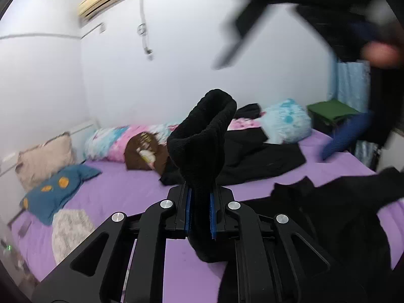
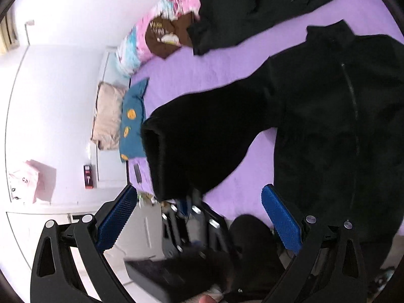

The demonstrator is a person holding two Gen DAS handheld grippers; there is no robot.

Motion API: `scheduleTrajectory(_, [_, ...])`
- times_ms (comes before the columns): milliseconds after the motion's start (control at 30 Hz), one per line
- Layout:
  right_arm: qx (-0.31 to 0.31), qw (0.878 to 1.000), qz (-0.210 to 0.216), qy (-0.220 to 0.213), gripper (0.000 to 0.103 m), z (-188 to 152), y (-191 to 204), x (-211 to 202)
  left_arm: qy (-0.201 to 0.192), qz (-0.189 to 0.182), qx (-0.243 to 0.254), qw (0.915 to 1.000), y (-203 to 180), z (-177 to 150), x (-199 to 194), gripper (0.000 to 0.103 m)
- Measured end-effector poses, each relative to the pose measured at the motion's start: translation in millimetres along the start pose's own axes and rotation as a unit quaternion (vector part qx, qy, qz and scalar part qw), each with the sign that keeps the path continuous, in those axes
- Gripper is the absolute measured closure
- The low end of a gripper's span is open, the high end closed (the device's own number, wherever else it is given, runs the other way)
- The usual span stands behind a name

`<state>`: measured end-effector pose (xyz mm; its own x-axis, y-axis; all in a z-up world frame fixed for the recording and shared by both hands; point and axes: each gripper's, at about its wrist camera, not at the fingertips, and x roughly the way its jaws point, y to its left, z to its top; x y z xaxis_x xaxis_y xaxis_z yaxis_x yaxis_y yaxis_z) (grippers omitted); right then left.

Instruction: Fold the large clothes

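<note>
A black fleece jacket [image 2: 328, 116] with a front zip lies spread on the purple bed sheet [image 2: 202, 73]. My left gripper [image 1: 200, 209] is shut on the cuff of the jacket's sleeve [image 1: 204, 136] and holds it up above the bed; the cuff stands out past the blue pads. In the right wrist view the lifted sleeve [image 2: 202, 141] runs from the jacket to the left gripper [image 2: 186, 202] below it. My right gripper [image 2: 199, 217] is open and empty, above the left one. It shows blurred at the top right of the left wrist view [image 1: 282, 93].
A second black garment [image 1: 252, 159] lies further back on the bed. Pillows line the head of the bed: a pink and blue one [image 1: 121, 139], a brown cushion [image 1: 144, 151], a teal one [image 1: 55, 192], a beige one [image 1: 45, 159]. A green box [image 1: 330, 113] stands at the far right.
</note>
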<state>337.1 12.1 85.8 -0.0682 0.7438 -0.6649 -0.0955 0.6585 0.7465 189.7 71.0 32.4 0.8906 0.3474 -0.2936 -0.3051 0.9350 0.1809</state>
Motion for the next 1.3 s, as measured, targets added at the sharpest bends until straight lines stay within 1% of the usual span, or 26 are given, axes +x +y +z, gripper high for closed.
scheduleTrajectory(67, [-0.010,1.000,-0.010,0.000,0.006,4,4,5,-0.002,-0.017,0.007,0.9998,-13,-2,-2,0.093])
scheduleTrajectory(167, [-0.011,1.000,-0.019,-0.009,0.006,6,0,1,-0.005,-0.026,0.028,0.9993,-31,-5,-2,0.093])
scheduleTrajectory(200, [-0.016,0.999,-0.026,-0.013,0.008,6,-3,-1,-0.004,-0.029,0.030,0.9991,-34,-4,-1,0.093])
scheduleTrajectory(233, [-0.018,0.999,-0.029,-0.016,0.012,6,-6,-3,-0.004,-0.031,0.035,0.9989,-40,-5,-2,0.093])
scheduleTrajectory(267, [-0.012,1.000,-0.025,-0.015,0.023,6,-12,-6,-0.003,-0.033,0.036,0.9988,-42,-5,-1,0.093])
scheduleTrajectory(300, [-0.003,1.000,-0.025,-0.014,0.028,7,-20,-10,-0.002,-0.037,0.037,0.9986,-46,-5,-1,0.093])
scheduleTrajectory(333, [0.007,1.000,-0.025,-0.012,0.033,8,-28,-11,-0.002,-0.040,0.040,0.9984,-49,-6,-1,0.093])
scheduleTrajectory(367, [0.013,1.000,-0.026,-0.007,0.034,10,-36,-12,-0.005,-0.042,0.048,0.9980,-57,-7,-3,0.093])
scheduleTrajectory(400, [0.017,1.000,-0.026,-0.005,0.041,12,-43,-12,-0.006,-0.043,0.055,0.9975,-62,-8,-4,0.093])
scheduleTrajectory(467, [0.023,0.999,-0.030,-0.008,0.049,12,-56,-15,-0.011,-0.048,0.072,0.9962,-78,-9,-7,0.093])
scheduleTrajectory(500, [0.024,0.999,-0.031,-0.010,0.056,12,-61,-17,-0.014,-0.051,0.081,0.9953,-87,-11,-8,0.093])
scheduleTrajectory(533, [0.024,0.999,-0.035,-0.016,0.059,11,-66,-21,-0.015,-0.052,0.088,0.9947,-93,-11,-9,0.093])
scheduleTrajectory(567, [0.024,0.999,-0.037,-0.022,0.064,11,-72,-24,-0.017,-0.054,0.096,0.9938,-100,-12,-9,0.093])
scheduleTrajectory(667, [0.027,0.999,-0.033,-0.030,0.075,12,-87,-30,-0.016,-0.062,0.106,0.9923,-117,-15,-10,0.093])
scheduleTrajectory(733, [0.026,0.998,-0.038,-0.043,0.078,12,-96,-38,-0.015,-0.066,0.115,0.9911,-127,-16,-10,0.092])
scheduleTrajectory(800, [0.027,0.997,-0.038,-0.058,0.080,12,-104,-46,-0.014,-0.077,0.126,0.9890,-138,-17,-8,0.085])
scheduleTrajectory(833, [0.024,0.997,-0.033,-0.067,0.080,14,-107,-51,-0.014,-0.090,0.119,0.9887,-141,-17,-8,0.072])
scheduleTrajectory(867, [0.019,0.996,-0.024,-0.079,0.081,15,-111,-57,-0.011,-0.106,0.109,0.9883,-143,-16,-9,0.048])
scheduleTrajectory(900, [0.017,0.996,-0.017,-0.088,0.081,17,-113,-62,-0.009,-0.114,0.101,0.9883,-144,-17,-10,0.036])
scheduleTrajectory(933, [0.016,0.995,-0.010,-0.097,0.081,19,-117,-68,-0.009,-0.120,0.096,0.9881,-146,-19,-12,0.030])
scheduleTrajectory(1033, [0.020,0.992,0.012,-0.125,0.081,22,-141,-91,0.006,-0.141,0.088,0.9860,-145,-30,-12,0.030])
scheduleTrajectory(1067, [0.020,0.991,0.015,-0.132,0.081,22,-151,-98,0.011,-0.144,0.088,0.9856,-146,-34,-12,0.027])
scheduleTrajectory(1133, [0.022,0.989,0.014,-0.142,0.081,24,-169,-103,0.023,-0.148,0.086,0.9850,-143,-46,-9,0.023])
scheduleTrajectory(1233, [0.027,0.989,0.011,-0.147,0.081,28,-207,-108,0.060,-0.150,0.082,0.9833,-134,-70,5,0.022])
scheduleTrajectory(1300, [0.032,0.989,-0.001,-0.146,0.081,31,-236,-108,0.079,-0.146,0.078,0.9830,-126,-81,15,0.022])
